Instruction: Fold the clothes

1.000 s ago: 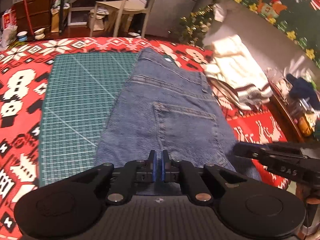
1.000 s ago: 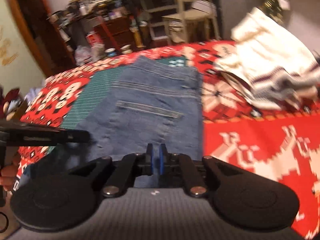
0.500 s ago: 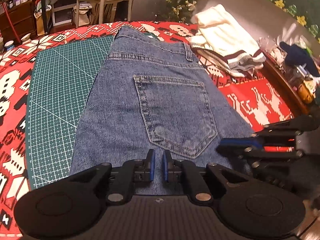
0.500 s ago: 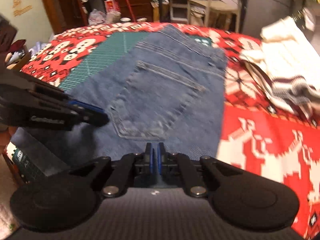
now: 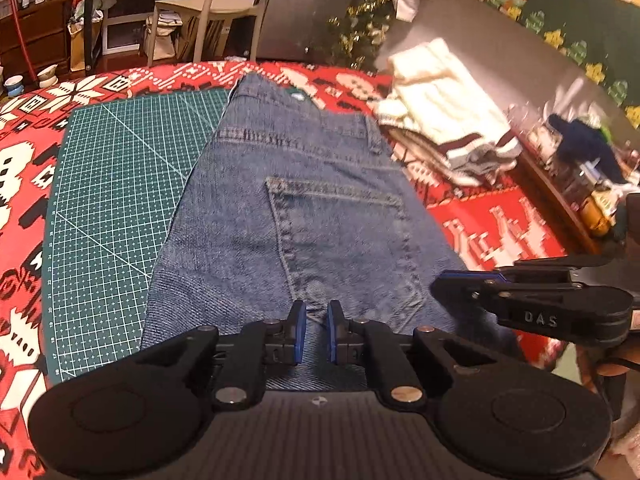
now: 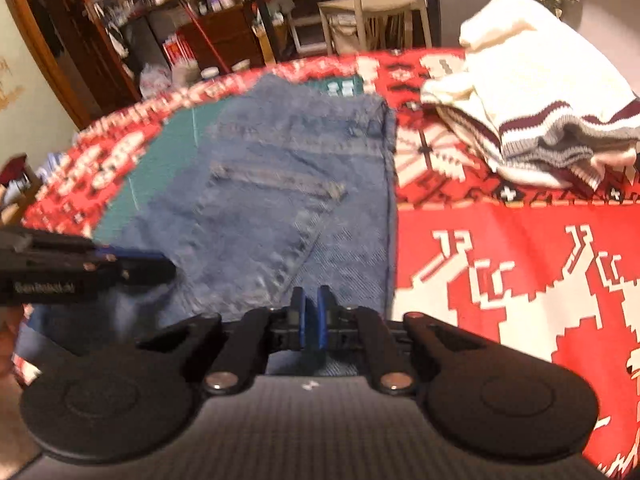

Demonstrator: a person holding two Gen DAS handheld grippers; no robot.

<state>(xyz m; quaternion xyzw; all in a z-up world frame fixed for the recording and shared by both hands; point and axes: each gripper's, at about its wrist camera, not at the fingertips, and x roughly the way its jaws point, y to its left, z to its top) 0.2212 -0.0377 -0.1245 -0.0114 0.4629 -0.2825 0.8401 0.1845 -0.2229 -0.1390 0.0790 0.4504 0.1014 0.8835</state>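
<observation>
Folded blue jeans (image 5: 304, 216) lie back-pocket up, partly on a green cutting mat (image 5: 120, 200); they also show in the right wrist view (image 6: 280, 208). My left gripper (image 5: 316, 332) hovers at the jeans' near edge, its blue pads a narrow gap apart and nothing between them. My right gripper (image 6: 310, 320) is over the near edge too, pads nearly together and empty. Each gripper shows in the other's view: the right one (image 5: 444, 286) at the jeans' right, the left one (image 6: 160, 266) at their left.
A red patterned tablecloth (image 6: 500, 280) covers the table. A cream knit sweater with maroon stripes (image 6: 532, 96) is piled at the far right. Clutter sits on a side shelf (image 5: 580, 184). A chair (image 5: 216, 4) stands beyond the table.
Both grippers have pulled back a little toward the near edge of the jeans. The left pads have opened slightly. The jeans stay flat.
</observation>
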